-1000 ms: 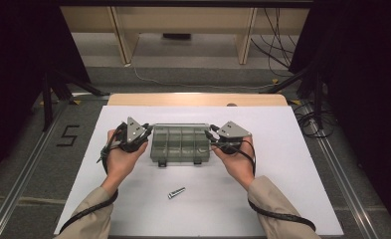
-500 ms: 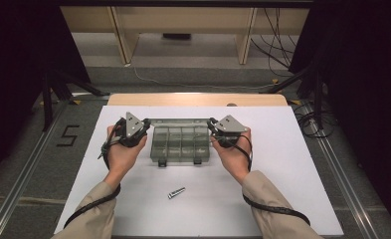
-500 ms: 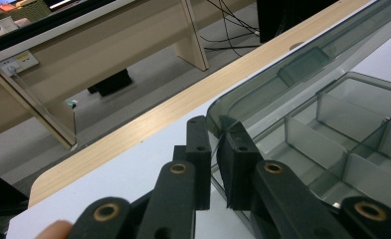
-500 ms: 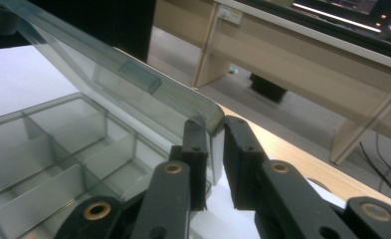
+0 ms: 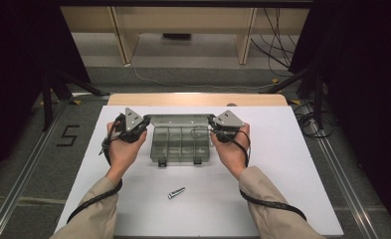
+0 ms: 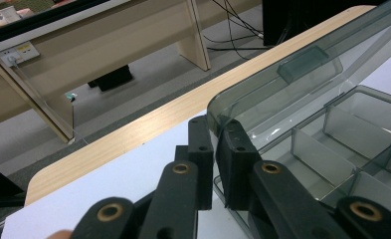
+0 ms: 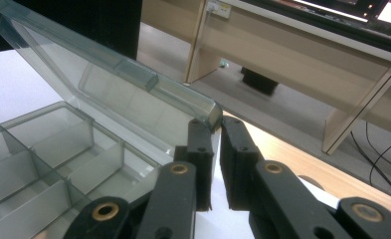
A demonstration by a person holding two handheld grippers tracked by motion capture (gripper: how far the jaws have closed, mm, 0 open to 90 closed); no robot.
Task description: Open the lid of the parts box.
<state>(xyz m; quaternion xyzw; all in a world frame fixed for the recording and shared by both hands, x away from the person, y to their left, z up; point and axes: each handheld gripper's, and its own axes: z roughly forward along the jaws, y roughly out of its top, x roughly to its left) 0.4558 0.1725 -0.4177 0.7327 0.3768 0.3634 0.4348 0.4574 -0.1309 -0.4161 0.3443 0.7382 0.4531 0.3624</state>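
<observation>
A clear grey plastic compartment box (image 5: pixel 180 147) stands on the white table, its several compartments empty. Its lid (image 5: pixel 178 120) is tilted up at the far side. My left gripper (image 5: pixel 142 123) is shut on the lid's left corner, and my right gripper (image 5: pixel 210 123) is shut on its right corner. In the left gripper view the jaws (image 6: pixel 215 134) clamp the lid (image 6: pixel 302 64) edge above the box (image 6: pixel 342 129). The right gripper view has the jaws (image 7: pixel 216 130) pinching the lid (image 7: pixel 113 84) corner beside the box (image 7: pixel 44 149). A small silver screw (image 5: pixel 176 192) lies loose in front of the box.
The white table top (image 5: pixel 282 164) has bare room on both sides and in front of the box. A wooden strip (image 5: pixel 198 99) runs along its far edge. Beyond it are floor, desk legs (image 5: pixel 121 35) and cables (image 5: pixel 277 35).
Both grippers have moved away from me and upward with the lid's corners. The lid has swung up from lying flat on the box to standing open. The screw has stayed put.
</observation>
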